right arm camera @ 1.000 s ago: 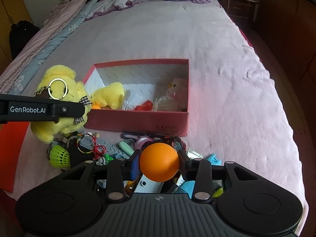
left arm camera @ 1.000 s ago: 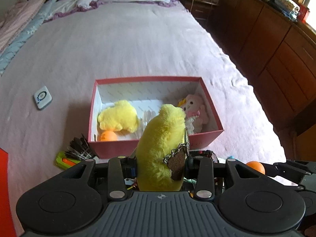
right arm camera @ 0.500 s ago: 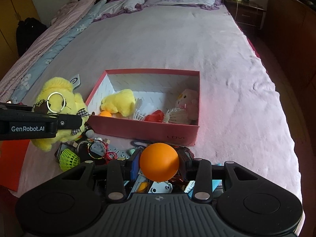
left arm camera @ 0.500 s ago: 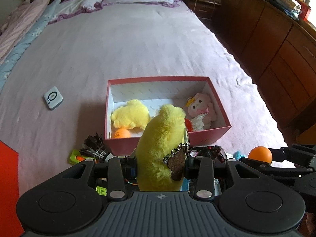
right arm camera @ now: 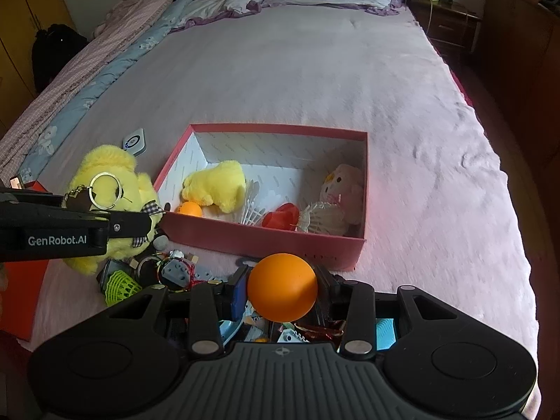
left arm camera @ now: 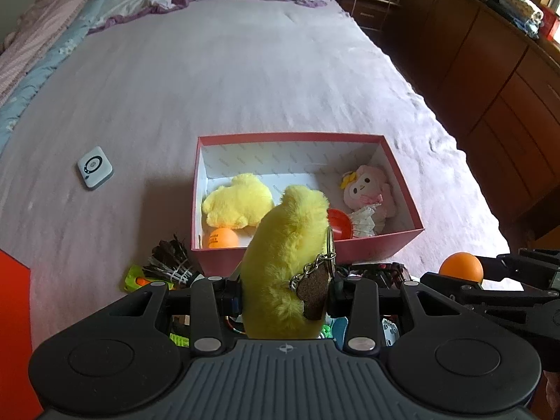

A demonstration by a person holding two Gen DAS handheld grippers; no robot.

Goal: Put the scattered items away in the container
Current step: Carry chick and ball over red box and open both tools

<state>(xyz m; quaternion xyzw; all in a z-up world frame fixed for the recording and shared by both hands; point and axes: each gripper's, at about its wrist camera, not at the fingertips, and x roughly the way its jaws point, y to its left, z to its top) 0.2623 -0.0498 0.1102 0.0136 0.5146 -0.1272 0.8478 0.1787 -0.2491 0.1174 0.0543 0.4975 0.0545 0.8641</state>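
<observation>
My left gripper (left arm camera: 285, 290) is shut on a yellow plush toy with a keyring (left arm camera: 285, 262), held above the near edge of the bed, short of the pink box (left arm camera: 304, 246). It also shows in the right wrist view (right arm camera: 112, 189). My right gripper (right arm camera: 281, 292) is shut on an orange ball (right arm camera: 282, 287), in front of the box (right arm camera: 266, 241). The ball also shows in the left wrist view (left arm camera: 461, 267). Inside the box lie a yellow plush (left arm camera: 238, 201), a pink plush (left arm camera: 365, 190), an orange ball (left arm camera: 223, 238), a red item (left arm camera: 338, 223) and shuttlecocks (right arm camera: 252, 206).
Scattered small items (right arm camera: 168, 269) lie on the bed in front of the box: a green shuttlecock (right arm camera: 120, 283), a dark shuttlecock (left arm camera: 171, 262), keyrings. A white device (left arm camera: 94, 167) lies left of the box. A red object (left arm camera: 14, 315) stands at far left. Wooden cabinets (left arm camera: 490, 70) line the right.
Both grippers have risen and drawn back from the box, which now looks smaller and farther. Each still holds its item.
</observation>
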